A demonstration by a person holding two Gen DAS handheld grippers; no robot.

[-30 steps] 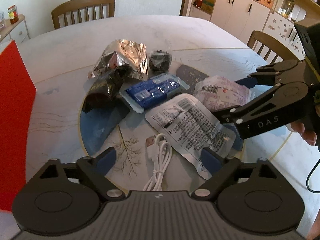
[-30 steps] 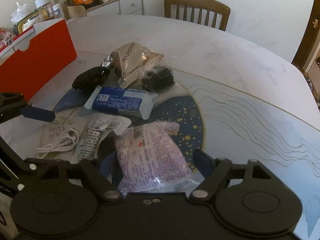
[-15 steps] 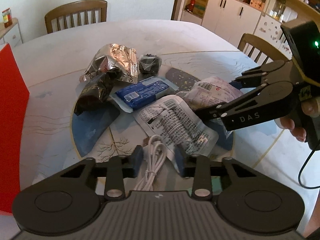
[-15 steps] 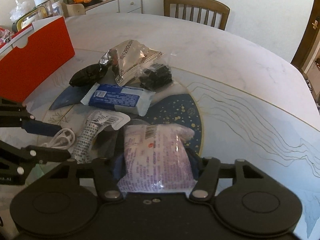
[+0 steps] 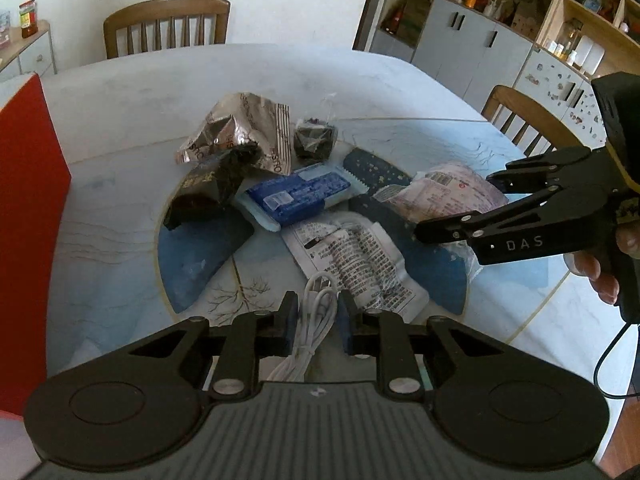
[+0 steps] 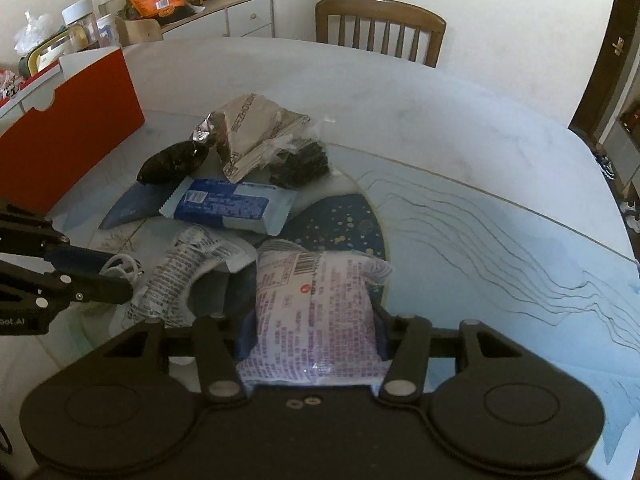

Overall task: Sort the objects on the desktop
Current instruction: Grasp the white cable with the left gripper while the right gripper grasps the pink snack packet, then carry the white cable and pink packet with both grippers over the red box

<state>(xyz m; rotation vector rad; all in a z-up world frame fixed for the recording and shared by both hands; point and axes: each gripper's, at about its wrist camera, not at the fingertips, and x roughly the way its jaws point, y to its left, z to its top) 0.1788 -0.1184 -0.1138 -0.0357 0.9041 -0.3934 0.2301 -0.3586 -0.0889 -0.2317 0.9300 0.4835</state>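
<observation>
My left gripper (image 5: 316,322) has just been closing and now pinches the coiled white USB cable (image 5: 314,312) between its blue pads, at the near edge of the pile. My right gripper (image 6: 314,330) has just been closing too; its pads press both sides of the pink-printed snack pouch (image 6: 316,304), which lies near right on the marble table (image 6: 440,128).

Left of the pouch lies a white printed sachet (image 6: 176,276); beyond it a blue wrapped pack (image 6: 228,204), then a silver foil bag (image 6: 252,136) and dark packets. A red box (image 6: 72,136) stands far left.

Judgement: both grips look seated. I should lift straight up, slowly, checking that the cable's loose loops clear the sachet and that the soft pouch does not slip.
</observation>
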